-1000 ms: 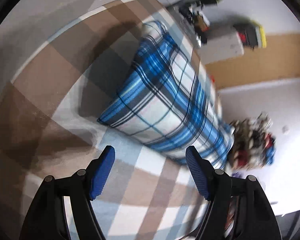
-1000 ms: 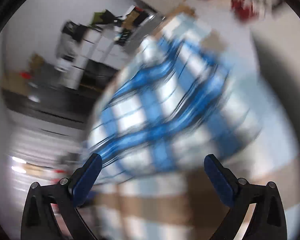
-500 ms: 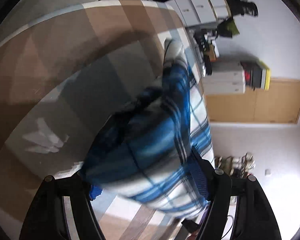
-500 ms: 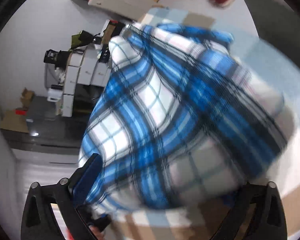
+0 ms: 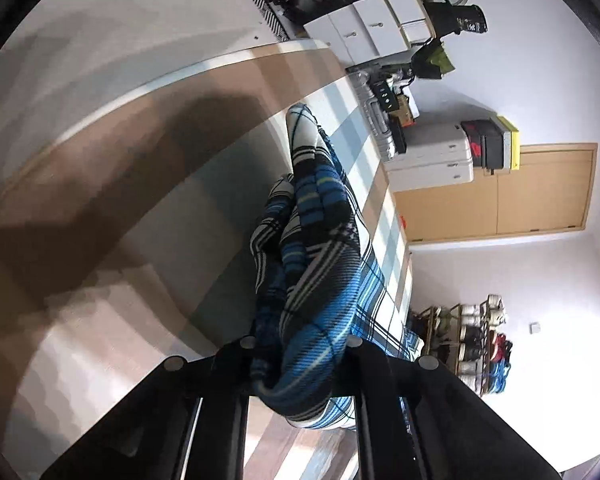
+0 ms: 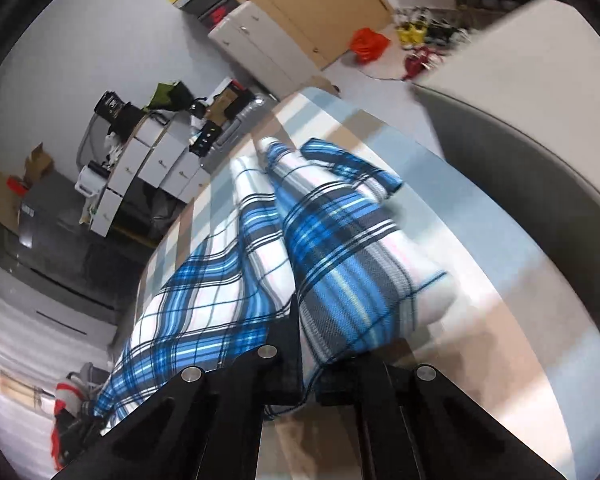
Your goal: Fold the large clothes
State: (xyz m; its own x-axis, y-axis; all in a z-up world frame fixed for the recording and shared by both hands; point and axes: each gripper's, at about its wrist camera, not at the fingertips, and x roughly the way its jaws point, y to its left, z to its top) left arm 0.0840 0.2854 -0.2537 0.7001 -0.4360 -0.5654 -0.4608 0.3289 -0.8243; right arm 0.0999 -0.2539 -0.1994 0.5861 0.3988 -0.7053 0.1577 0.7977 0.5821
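Observation:
A blue, white and black plaid garment (image 5: 324, 240) lies bunched along the checked beige and pale blue cover (image 5: 120, 200) of a wide flat surface. My left gripper (image 5: 300, 344) is shut on a thick rolled fold of it, and the cloth hides the pads. In the right wrist view the same garment (image 6: 340, 220) stretches away in two lobes over the cover (image 6: 480, 280). My right gripper (image 6: 308, 360) is shut on its near edge, with fabric pinched between the black jaws and a loose thread hanging below.
White drawer units (image 5: 380, 20) and a cluttered white cabinet (image 5: 432, 160) stand beyond the far edge, next to a wooden door (image 5: 540, 192) and a shoe rack (image 5: 472, 340). In the right wrist view, a red bag (image 6: 368, 42) lies on the floor.
Both grippers went from wide open in front of the spread garment to shut on it. The cloth has bunched up and lifted at both held ends.

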